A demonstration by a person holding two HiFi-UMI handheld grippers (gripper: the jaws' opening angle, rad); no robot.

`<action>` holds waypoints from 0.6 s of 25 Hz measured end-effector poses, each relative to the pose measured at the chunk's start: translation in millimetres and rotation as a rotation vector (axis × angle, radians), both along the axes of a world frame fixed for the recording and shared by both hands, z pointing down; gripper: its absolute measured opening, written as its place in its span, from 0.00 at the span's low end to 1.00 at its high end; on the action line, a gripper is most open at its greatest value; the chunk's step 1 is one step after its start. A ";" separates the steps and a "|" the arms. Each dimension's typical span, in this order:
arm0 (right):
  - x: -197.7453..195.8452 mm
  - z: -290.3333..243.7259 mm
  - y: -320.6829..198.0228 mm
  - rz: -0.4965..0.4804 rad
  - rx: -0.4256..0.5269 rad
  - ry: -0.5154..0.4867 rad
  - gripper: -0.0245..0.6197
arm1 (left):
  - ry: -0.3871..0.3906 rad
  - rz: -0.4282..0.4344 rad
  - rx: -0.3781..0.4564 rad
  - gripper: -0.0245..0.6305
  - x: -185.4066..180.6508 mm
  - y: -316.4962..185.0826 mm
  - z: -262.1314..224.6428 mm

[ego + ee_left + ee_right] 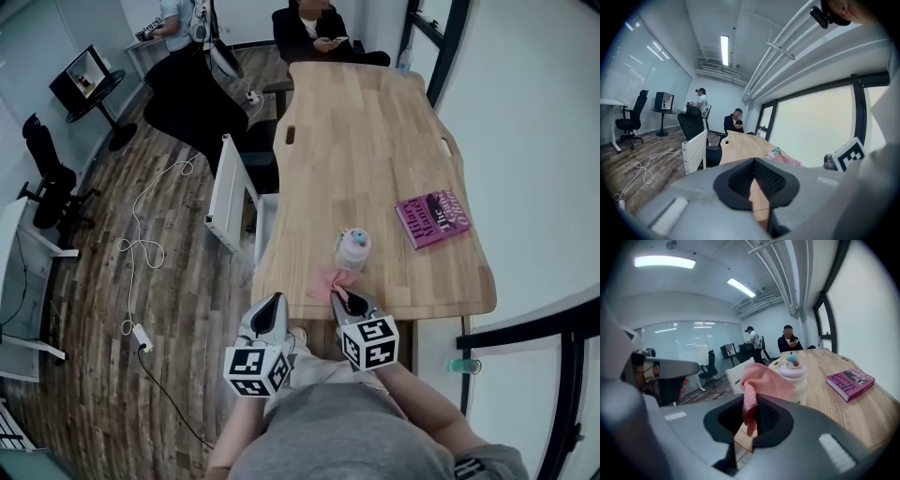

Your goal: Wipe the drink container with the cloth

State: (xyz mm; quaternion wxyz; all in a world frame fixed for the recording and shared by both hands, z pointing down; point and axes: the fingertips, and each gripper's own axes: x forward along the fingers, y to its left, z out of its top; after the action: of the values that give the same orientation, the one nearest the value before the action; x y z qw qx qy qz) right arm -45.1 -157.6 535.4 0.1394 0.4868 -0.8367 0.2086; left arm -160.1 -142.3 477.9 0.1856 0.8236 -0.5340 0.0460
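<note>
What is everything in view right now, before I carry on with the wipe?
table: one, light wood, centre
drink container: one, pale with a lilac lid, upright near the table's near edge
cloth: one, pink, beside the container's base
book: one, magenta, flat on the table, right of the container
white chair: one, at the table's left side
office chairs: two, black, on the floor to the left
cable: one, white, looped on the floor
seated person: one, dark clothes, at the table's far end
left gripper: one, grey, shut and empty, at the near edge
right gripper: one, grey, shut on the cloth
</note>
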 end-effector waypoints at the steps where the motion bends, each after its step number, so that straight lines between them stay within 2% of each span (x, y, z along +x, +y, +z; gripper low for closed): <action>1: -1.9 -8.1 4.5 -0.020 0.018 -0.004 0.09 | 0.002 -0.003 0.002 0.04 1.1 3.3 -1.2; 7: -6.6 -45.8 30.2 -0.095 0.115 -0.004 0.09 | 0.009 -0.016 0.017 0.04 7.3 22.0 -7.4; 15: 3.1 -64.1 48.7 -0.096 0.151 -0.027 0.09 | 0.012 -0.028 0.029 0.04 12.2 38.5 -11.4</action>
State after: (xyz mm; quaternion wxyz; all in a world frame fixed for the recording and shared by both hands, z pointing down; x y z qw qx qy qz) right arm -42.1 -108.9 471.4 0.1009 0.4523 -0.8743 0.1447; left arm -148.0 -103.8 466.5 0.1773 0.8189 -0.5451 0.0306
